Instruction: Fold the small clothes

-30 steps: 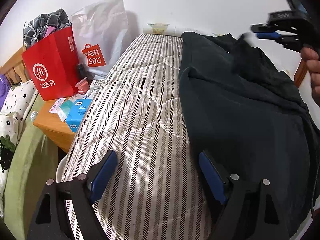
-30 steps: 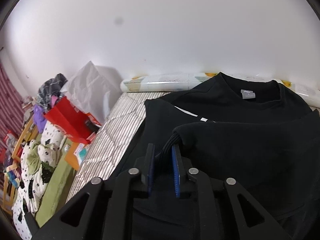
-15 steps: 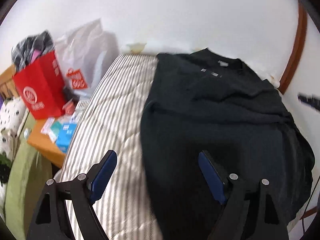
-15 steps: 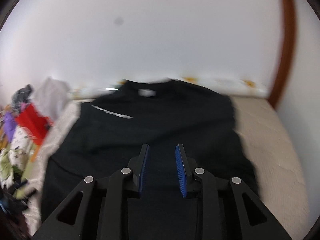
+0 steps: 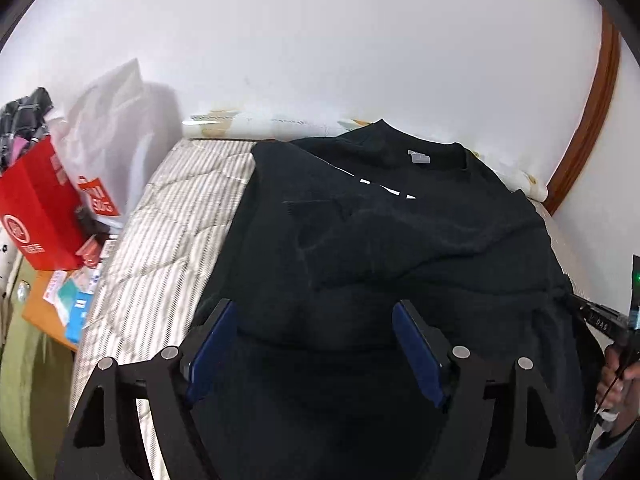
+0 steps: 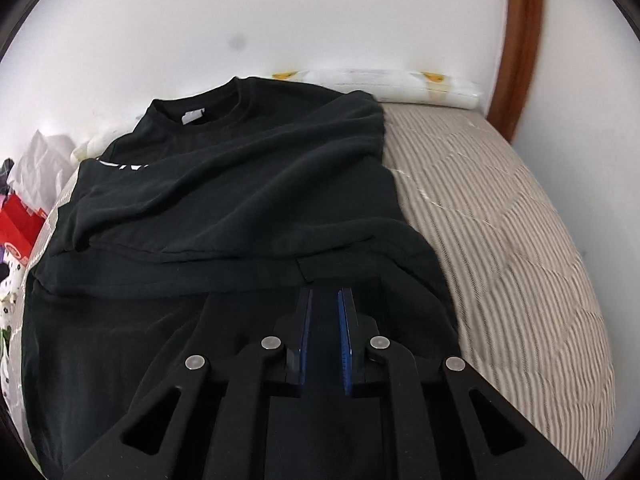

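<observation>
A black T-shirt (image 5: 400, 240) lies on the striped mattress (image 5: 168, 216), collar toward the wall, with both side parts folded in over the middle. It also shows in the right wrist view (image 6: 240, 200). My left gripper (image 5: 314, 344) is open and empty, hovering over the shirt's lower part. My right gripper (image 6: 325, 332) has its jaws close together with a narrow gap and nothing between them, just above the shirt's lower right part. The right gripper also shows at the right edge of the left wrist view (image 5: 600, 320).
A red paper bag (image 5: 36, 208) and a white plastic bag (image 5: 112, 132) stand left of the bed, over a wooden bedside table (image 5: 44, 312) with small boxes. A rolled pad (image 6: 400, 84) lies along the wall. A brown wooden frame (image 6: 520, 40) rises at the right.
My right gripper let go of the folded-in shirt part and swung to the shirt's lower right. My left gripper moved right, from over the bare mattress to over the shirt.
</observation>
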Tool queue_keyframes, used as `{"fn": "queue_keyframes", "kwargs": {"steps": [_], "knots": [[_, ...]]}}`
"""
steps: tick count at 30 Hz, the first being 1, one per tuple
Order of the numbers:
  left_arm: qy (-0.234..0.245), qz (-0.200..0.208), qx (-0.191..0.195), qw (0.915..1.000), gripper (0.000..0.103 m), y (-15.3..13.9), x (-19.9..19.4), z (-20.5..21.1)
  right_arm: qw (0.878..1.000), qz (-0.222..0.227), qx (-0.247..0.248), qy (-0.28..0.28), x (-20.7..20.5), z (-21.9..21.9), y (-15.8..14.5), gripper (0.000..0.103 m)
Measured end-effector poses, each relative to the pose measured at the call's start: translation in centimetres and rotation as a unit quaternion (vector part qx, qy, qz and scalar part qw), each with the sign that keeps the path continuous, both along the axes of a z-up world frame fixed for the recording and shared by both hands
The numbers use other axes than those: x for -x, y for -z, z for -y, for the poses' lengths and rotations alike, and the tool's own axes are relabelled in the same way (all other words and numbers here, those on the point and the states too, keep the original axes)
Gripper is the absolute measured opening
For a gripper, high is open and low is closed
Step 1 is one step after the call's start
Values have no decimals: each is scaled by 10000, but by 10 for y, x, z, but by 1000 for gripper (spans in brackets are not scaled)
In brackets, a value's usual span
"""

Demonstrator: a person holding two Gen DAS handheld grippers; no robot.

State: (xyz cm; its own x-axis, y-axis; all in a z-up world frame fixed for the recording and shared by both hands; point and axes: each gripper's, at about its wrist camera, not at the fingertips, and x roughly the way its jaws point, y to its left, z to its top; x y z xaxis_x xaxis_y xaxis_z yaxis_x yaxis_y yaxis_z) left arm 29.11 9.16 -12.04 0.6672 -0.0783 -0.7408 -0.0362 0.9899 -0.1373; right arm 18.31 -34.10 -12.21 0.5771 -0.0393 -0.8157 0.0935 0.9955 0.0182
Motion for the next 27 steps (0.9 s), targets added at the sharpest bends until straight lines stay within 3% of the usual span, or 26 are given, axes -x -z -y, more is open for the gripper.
{"fn": "queue_keyframes", "kwargs": {"steps": [7, 11, 15, 16, 17, 20, 27], "knots": [[-16, -319, 138, 9994, 64, 29, -45, -1, 9993, -332, -5, 154, -32, 6, 26, 12], [-61, -554, 334, 9979, 53, 49, -67, -8, 9996, -211, 84, 141, -32, 3, 29, 12], [27, -569, 792, 9952, 24, 57, -73, -9, 9996, -167, 96, 201, -34, 5, 33, 9], [-16, -507, 659, 9965, 12, 54, -72, -6, 9996, -154, 122, 212, -35, 4, 33, 9], [-25, -387, 452, 9982, 10, 49, -70, -2, 9995, -150, 149, 222, -35, 4, 33, 8], [3, -75, 244, 9997, 9, 32, -61, 0, 9994, -159, 193, 233, -37, 4, 33, 7], [-196, 152, 589, 9980, 9, 8, -37, -36, 9990, -237, 84, 381, -38, 10, 31, 4]]}}
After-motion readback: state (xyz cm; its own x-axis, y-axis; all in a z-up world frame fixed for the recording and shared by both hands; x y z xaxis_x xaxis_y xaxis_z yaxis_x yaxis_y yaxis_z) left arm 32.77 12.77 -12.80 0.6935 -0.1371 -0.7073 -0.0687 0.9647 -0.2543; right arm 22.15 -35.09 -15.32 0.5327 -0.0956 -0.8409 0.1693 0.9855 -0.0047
